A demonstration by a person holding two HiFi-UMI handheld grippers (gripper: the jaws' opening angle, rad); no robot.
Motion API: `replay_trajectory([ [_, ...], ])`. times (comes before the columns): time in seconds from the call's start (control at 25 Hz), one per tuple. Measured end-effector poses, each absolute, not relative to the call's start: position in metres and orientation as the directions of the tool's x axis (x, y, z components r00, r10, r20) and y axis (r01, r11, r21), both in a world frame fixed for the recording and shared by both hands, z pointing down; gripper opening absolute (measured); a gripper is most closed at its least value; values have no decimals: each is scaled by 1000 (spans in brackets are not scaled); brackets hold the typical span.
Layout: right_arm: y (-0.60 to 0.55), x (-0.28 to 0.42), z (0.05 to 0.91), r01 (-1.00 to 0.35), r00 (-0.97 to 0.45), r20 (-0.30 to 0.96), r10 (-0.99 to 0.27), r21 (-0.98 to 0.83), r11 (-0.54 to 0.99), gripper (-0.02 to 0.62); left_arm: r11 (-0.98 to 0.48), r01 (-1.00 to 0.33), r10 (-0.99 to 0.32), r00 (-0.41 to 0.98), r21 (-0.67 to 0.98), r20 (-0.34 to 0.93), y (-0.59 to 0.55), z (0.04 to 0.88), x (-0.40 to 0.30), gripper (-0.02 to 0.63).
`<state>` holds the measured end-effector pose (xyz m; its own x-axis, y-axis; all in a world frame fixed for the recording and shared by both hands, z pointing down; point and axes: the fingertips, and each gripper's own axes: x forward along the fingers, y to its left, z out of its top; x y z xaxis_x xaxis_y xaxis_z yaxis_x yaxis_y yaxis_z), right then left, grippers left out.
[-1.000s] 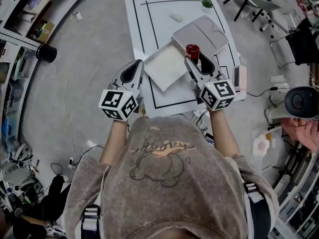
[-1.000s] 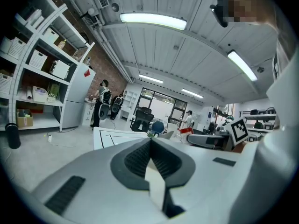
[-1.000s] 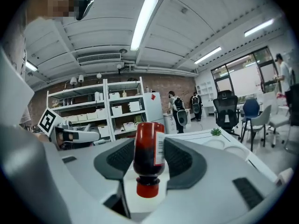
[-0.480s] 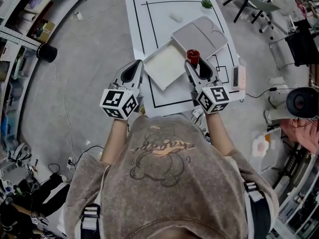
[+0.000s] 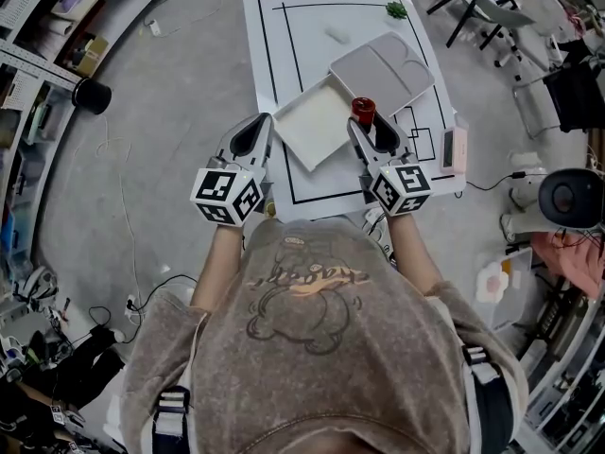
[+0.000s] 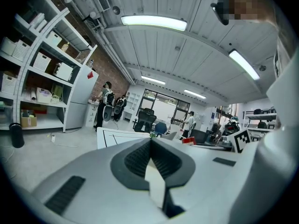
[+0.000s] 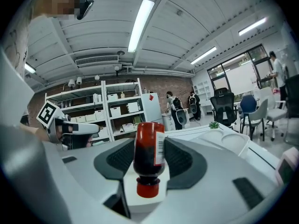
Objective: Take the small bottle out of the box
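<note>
Tongs on the right are clamped on the small dark-red plastic bottle with a white barcode label. Their ribbed black pads press against its two sides. The right gripper view shows the bottle held with its red screw cap at the bottom and its base at the top. From the head view, the bottle sits over the right-hand edge of the shallow white square box. There the box meets its grey moulded lid, which lies open and flat on the far side. The steep angle makes it hard to judge, but the bottle appears to be above the box rim rather than resting inside. The inside of the box shows only bare white. The left tongs are closed with the pad tips meeting and nothing between them. They are held over the near left part of the white table marked with black ruled lines, just beside the box's left corner. A small green sprig lies at the far end of the table, well away from the box. A flat pinkish object sits at the table's right edge, near the right tongs.
</note>
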<state>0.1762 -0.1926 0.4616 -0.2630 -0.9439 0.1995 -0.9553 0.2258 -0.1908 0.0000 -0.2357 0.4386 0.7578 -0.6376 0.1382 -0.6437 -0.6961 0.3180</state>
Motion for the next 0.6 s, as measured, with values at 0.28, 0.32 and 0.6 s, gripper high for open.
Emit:
replay_trajectory([
  [0.28, -194, 172, 462, -951, -277, 197, -940, -198, 239, 206, -688, -655, -649, 748, 312, 140, -237, 438, -3, 6],
  [0.32, -194, 171, 462, -950, -280, 197, -940, -197, 242, 206, -687, -656, -650, 747, 311, 139, -237, 437, -3, 6],
  [0.6, -195, 165, 462, -947, -296, 200, -934, -193, 258, 206, -688, -657, -652, 746, 308, 135, -241, 434, -5, 6],
])
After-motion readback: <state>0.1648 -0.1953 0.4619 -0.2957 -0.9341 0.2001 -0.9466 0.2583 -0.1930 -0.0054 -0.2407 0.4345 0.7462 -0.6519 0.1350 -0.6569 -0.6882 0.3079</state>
